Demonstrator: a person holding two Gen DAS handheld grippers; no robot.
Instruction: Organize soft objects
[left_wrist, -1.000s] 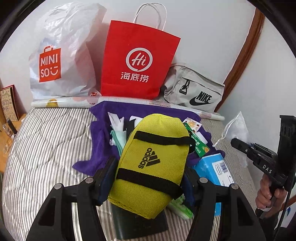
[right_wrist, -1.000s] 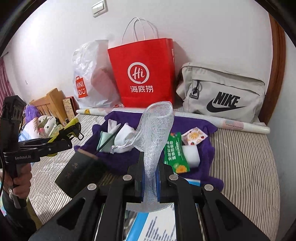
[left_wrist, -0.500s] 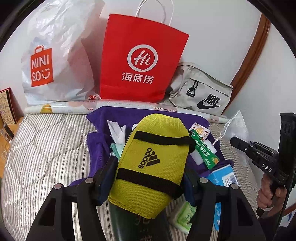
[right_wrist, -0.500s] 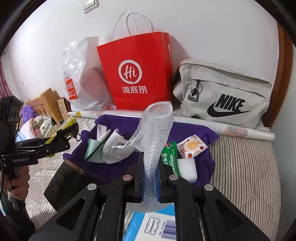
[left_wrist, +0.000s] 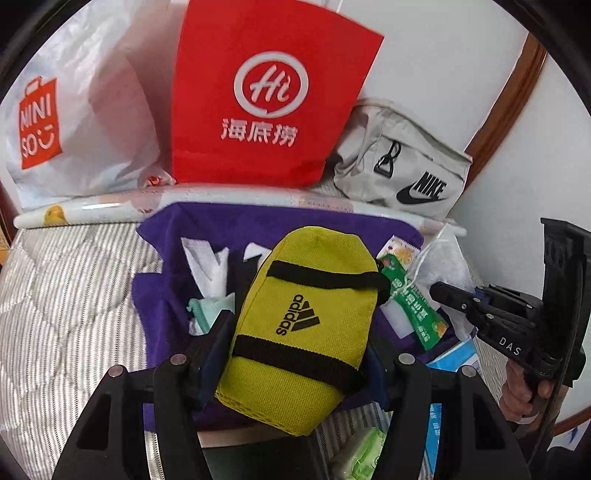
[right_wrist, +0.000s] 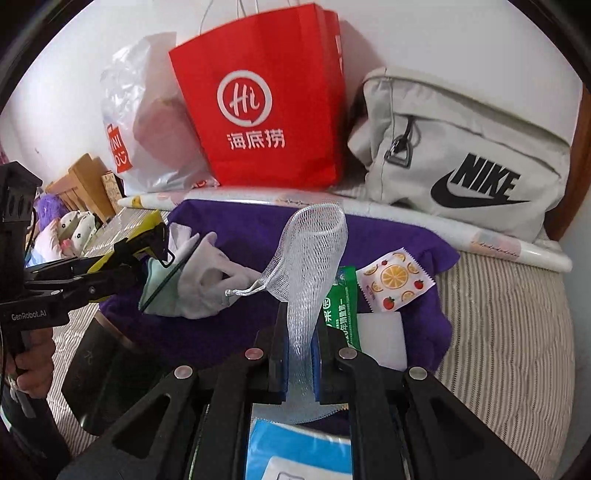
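The left claw (left_wrist: 295, 354) clamps a yellow pouch (left_wrist: 306, 325) lengthwise pointing away; the right claw (right_wrist: 299, 365) pinches an upright mesh bag (right_wrist: 314, 258).

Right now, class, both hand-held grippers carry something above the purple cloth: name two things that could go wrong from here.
1. The right hand-held gripper pinches only the bottom of the floppy white mesh pouch; its dangling drawstring could snag the white gloves beside it.
2. The yellow fabric Adidas pouch in the left hand-held gripper hides what lies beneath, so it could be set down on the green sachet.
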